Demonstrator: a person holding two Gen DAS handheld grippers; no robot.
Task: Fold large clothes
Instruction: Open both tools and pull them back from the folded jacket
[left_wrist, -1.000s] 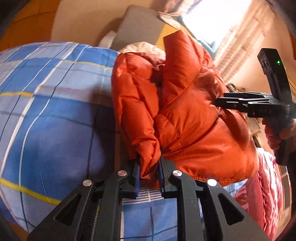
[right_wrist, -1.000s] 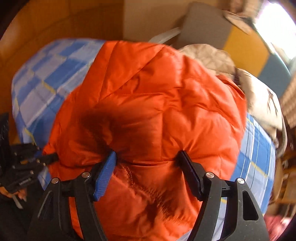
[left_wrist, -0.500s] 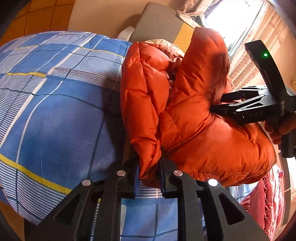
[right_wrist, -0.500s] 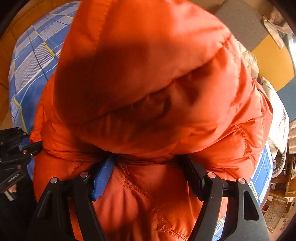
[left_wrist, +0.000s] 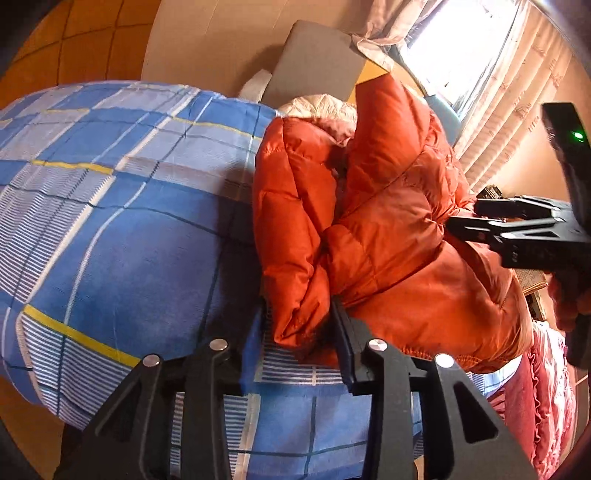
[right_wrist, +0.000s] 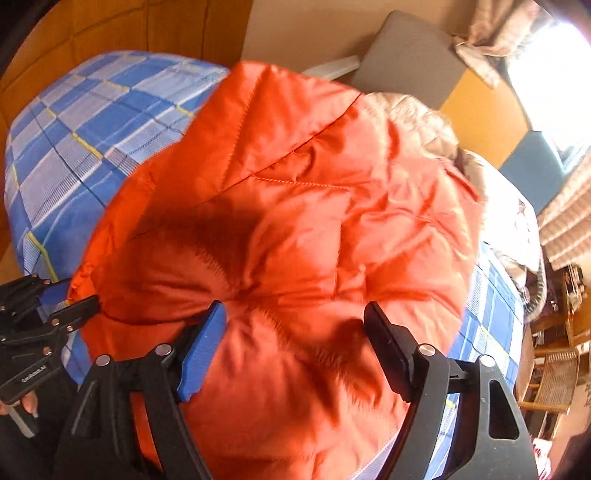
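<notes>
I see the orange puffer jacket lying bunched and partly folded on the bed, on top of the blue plaid bedspread, with one padded section doubled over another toward the window side. My left tool sits at the near hem of the jacket; its jaws have just been opening, and the folded hem edge lies between them. In the left wrist view a strip of bedspread shows between the left finger and the fabric, while the right finger lies against the jacket, so I read this tool as apart and no longer clamped on the hem. My right tool stands with its jaws wide, and they have just been opening further. A thick mound of jacket bulges between the blue pad and the black pad; both pads press into the padding, so I read this tool as clamped on the jacket. In the left wrist view the right tool enters from the right edge, its fingers sunk into the far side of the garment, with a hand on its handle. A pale quilted garment lies just beyond the jacket near a grey cushion. A pink ruffled fabric hangs at the bed edge beside the jacket.
</notes>
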